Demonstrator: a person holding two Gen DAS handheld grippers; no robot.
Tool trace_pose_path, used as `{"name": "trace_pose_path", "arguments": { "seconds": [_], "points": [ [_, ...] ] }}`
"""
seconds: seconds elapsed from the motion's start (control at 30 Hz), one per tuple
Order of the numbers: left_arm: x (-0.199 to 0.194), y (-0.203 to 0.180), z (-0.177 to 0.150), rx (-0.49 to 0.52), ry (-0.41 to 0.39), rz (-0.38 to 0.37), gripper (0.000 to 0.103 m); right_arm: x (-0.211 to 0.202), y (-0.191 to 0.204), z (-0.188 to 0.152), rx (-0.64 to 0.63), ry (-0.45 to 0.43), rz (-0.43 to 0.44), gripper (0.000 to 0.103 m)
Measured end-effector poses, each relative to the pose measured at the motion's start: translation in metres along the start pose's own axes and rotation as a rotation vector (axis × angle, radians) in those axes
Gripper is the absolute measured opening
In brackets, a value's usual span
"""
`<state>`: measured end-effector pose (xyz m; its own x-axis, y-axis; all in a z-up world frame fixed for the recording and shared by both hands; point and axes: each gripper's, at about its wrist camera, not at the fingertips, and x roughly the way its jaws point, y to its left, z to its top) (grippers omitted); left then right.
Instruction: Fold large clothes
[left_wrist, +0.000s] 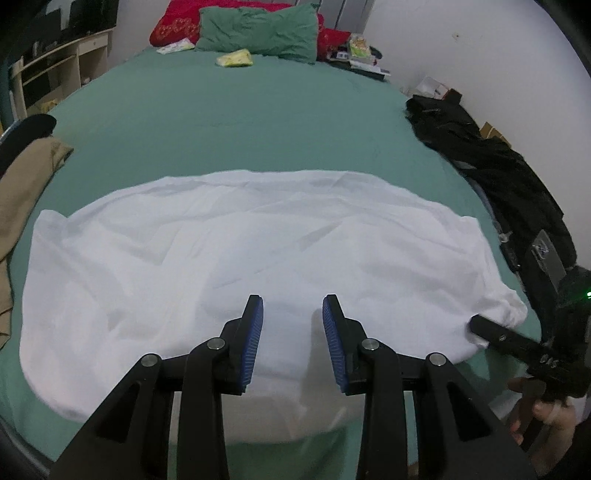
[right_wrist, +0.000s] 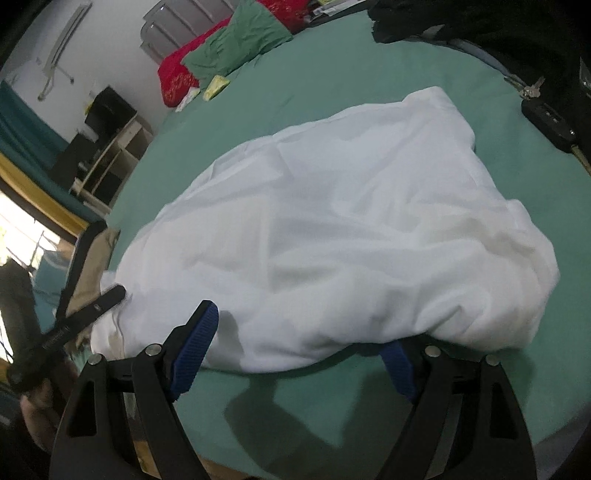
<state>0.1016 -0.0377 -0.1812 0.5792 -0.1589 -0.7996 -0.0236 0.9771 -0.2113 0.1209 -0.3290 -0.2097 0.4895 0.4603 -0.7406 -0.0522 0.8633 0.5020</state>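
A large white garment (left_wrist: 240, 251) lies spread and wrinkled across the green bed sheet (left_wrist: 240, 122). My left gripper (left_wrist: 292, 306) hovers over its near edge, open, with only the cloth below showing in the gap between the blue pads. In the right wrist view my right gripper (right_wrist: 299, 328) stands wide open at the bunched near edge of the white garment (right_wrist: 351, 229). Its left finger (right_wrist: 195, 339) is bare, and its right finger (right_wrist: 400, 365) is partly tucked under the cloth. Neither pad presses the fabric. One right gripper finger (left_wrist: 491, 330) touches the garment's right corner in the left wrist view.
Black clothes (left_wrist: 498, 166) lie along the bed's right side, and a tan garment (left_wrist: 22, 206) hangs off the left edge. Green and red pillows (left_wrist: 258, 29) and a yellow packet (left_wrist: 234, 59) sit at the head. A shelf unit (left_wrist: 55, 70) stands far left.
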Motion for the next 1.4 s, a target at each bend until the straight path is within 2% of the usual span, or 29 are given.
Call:
{"name": "trace_pose_path", "arguments": {
  "seconds": [0.1, 0.2, 0.27, 0.33, 0.47, 0.57, 0.63, 0.7, 0.77, 0.9, 0.97, 1.03, 1.07, 1.1, 1.13, 1.2, 1.4],
  "points": [
    [0.014, 0.001, -0.006, -0.011, 0.037, 0.009, 0.036, 0.004, -0.001, 0.006, -0.002, -0.006, 0.011, 0.086],
    [0.019, -0.007, -0.009, 0.040, 0.041, 0.047, 0.036, 0.009, -0.002, 0.016, -0.006, -0.018, 0.029, 0.087],
    [0.017, -0.009, -0.003, 0.027, 0.044, 0.045, 0.036, 0.013, -0.004, 0.023, 0.005, -0.021, 0.047, 0.089],
    [0.010, -0.010, 0.006, -0.001, 0.016, 0.016, 0.036, 0.016, -0.005, 0.025, 0.010, -0.027, 0.067, 0.092],
    [0.007, -0.017, 0.023, 0.000, -0.037, 0.029, 0.036, 0.017, -0.005, 0.027, 0.004, -0.026, 0.081, 0.096],
    [0.026, -0.015, 0.029, -0.015, 0.004, 0.067, 0.036, 0.017, -0.004, 0.030, 0.025, -0.022, 0.082, 0.097],
    [0.049, -0.012, 0.024, -0.036, 0.086, 0.068, 0.036, 0.017, -0.005, 0.031, 0.036, -0.025, 0.086, 0.097],
    [0.050, -0.017, 0.019, -0.002, 0.048, 0.089, 0.036, 0.017, -0.005, 0.031, 0.051, -0.032, 0.086, 0.097],
    [0.051, -0.025, 0.017, 0.041, 0.044, 0.120, 0.035, 0.018, -0.005, 0.032, 0.046, -0.033, 0.075, 0.097],
    [0.048, -0.018, 0.015, -0.017, 0.035, 0.080, 0.035, 0.022, 0.002, 0.034, 0.036, -0.050, 0.048, 0.098],
    [0.048, -0.018, 0.014, -0.024, 0.032, 0.075, 0.035, 0.024, 0.002, 0.036, 0.057, -0.068, 0.070, 0.098],
    [0.046, -0.016, 0.013, -0.005, 0.028, 0.086, 0.035, 0.030, 0.000, 0.038, 0.089, -0.084, 0.143, 0.097],
    [0.046, -0.015, 0.013, 0.002, 0.023, 0.089, 0.035, 0.035, 0.001, 0.040, 0.098, -0.075, 0.178, 0.094],
    [0.047, -0.016, 0.012, 0.006, 0.019, 0.090, 0.035, 0.039, 0.003, 0.042, 0.097, -0.066, 0.195, 0.073],
    [0.047, -0.015, 0.012, 0.007, 0.015, 0.091, 0.035, 0.044, 0.005, 0.044, 0.097, -0.049, 0.217, 0.044],
    [0.050, -0.019, 0.011, 0.019, 0.012, 0.093, 0.035, 0.051, 0.010, 0.045, 0.093, -0.029, 0.248, 0.017],
    [0.054, -0.018, 0.011, 0.036, 0.004, 0.081, 0.035, 0.031, 0.061, 0.054, -0.106, -0.085, 0.159, 0.013]
  ]
}}
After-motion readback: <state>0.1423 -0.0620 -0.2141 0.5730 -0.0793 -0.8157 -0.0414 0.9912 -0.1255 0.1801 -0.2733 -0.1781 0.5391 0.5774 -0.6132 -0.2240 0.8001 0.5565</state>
